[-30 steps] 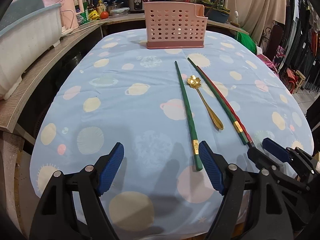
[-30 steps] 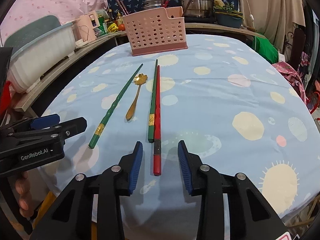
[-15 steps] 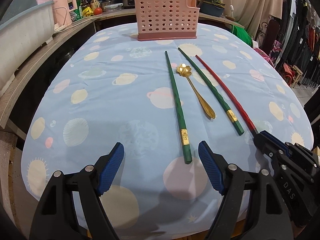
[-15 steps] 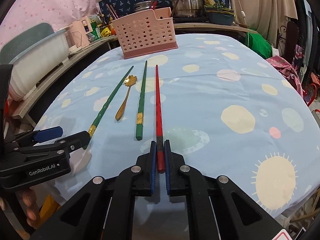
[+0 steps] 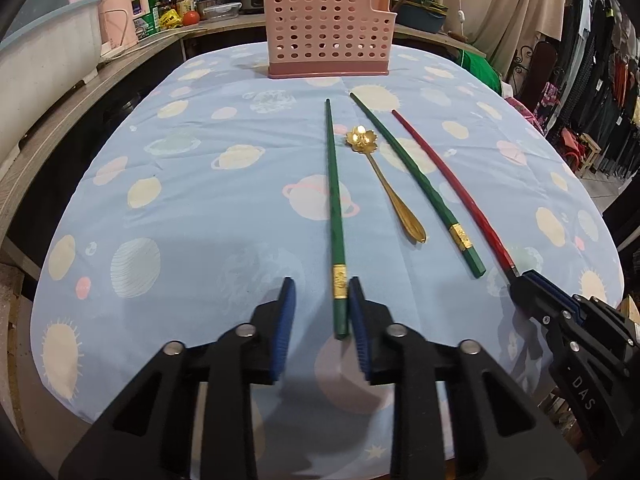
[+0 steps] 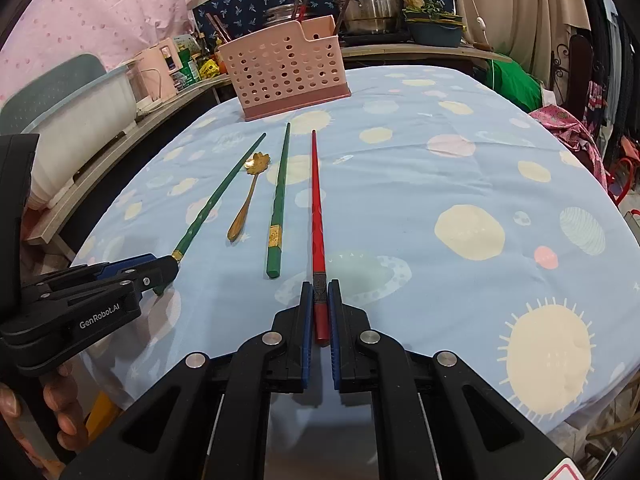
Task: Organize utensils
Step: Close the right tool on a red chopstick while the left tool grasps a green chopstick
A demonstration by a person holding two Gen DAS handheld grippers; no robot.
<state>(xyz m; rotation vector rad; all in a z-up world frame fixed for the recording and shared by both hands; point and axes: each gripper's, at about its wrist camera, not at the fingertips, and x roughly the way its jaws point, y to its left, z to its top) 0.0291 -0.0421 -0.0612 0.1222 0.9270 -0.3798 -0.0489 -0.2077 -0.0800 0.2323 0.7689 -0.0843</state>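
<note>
Closing left gripper (image 5: 320, 312) around green chopstick (image 5: 335, 216), one pad touching

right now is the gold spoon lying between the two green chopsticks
Yes, the gold spoon lies on the cloth between the two green chopsticks.

A: Item, tablecloth (image 5: 200, 208): pale blue, printed with cream suns, pink ringed planets and striped white globes.

B: Item, basket (image 5: 328, 36): salmon pink, walls pierced with rows of round holes, darker pink base.

A: Item, green chopstick (image 5: 335, 216): dark green with a gold band near the thick end. Second green chopstick (image 5: 416, 184): same green, same gold band.

B: Item, red chopstick (image 6: 317, 224): bright red, with a dark patterned band near the thick end.

A: Item, spoon (image 5: 384, 184): gold throughout, flower-shaped bowl.

B: Item, left gripper (image 5: 320, 320) and right gripper (image 6: 318, 320): black bodies, blue pads.
</note>
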